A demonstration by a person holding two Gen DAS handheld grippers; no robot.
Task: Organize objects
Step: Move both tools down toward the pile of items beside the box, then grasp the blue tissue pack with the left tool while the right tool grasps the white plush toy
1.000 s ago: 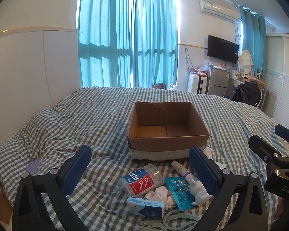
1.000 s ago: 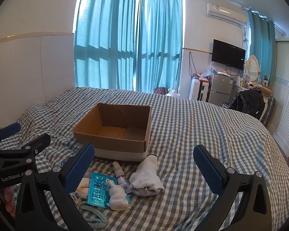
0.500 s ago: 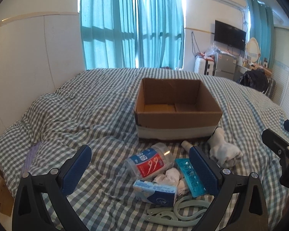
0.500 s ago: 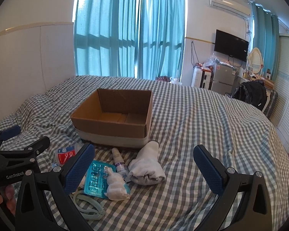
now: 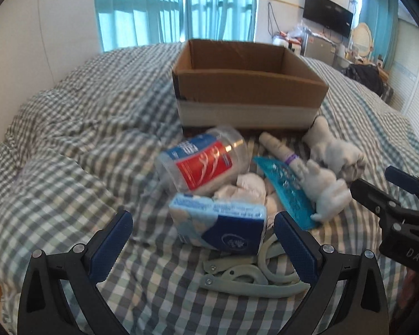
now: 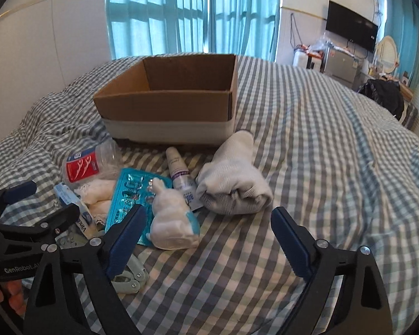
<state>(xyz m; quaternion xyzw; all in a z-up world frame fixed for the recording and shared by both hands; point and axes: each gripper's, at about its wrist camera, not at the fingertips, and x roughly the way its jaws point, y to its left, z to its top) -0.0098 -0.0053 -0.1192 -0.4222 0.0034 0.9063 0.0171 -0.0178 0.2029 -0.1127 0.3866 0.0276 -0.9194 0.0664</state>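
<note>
While both grippers are hanging low over the bed (image 6: 321, 128), their fingers are standing spread wide, gripping nothing. Nearest, the left gripper (image 5: 204, 240) is framing a tissue pack (image 5: 218, 224) between its blue pads, not touching it. Pale green scissors (image 5: 248, 273) are lying just under and in front of that pack, one handle loop hidden behind the right pad. The right gripper (image 6: 206, 240) is hovering beside the left one, its left pad overlapping a teal blister pack (image 6: 131, 192) in view; whether they are touching cannot be told. A white rabbit figure (image 6: 170, 217) is sitting on the blister pack's near edge. Crumpled white cloth (image 5: 248, 188) is lying between the tissue pack and a clear jar (image 5: 201, 164) with a red and blue label, which is lying on its side. A small white tube (image 6: 178, 170) with a purple band is lying beside the blister pack, and a rolled white sock (image 6: 231, 184) is resting just to its right. Farther on, toward the middle of the bed, an open box (image 6: 167, 106) is standing upright, close behind the heap; its floor is hidden by its front wall. Teal curtains (image 6: 192, 14) are hanging behind the bed's far edge.
</note>
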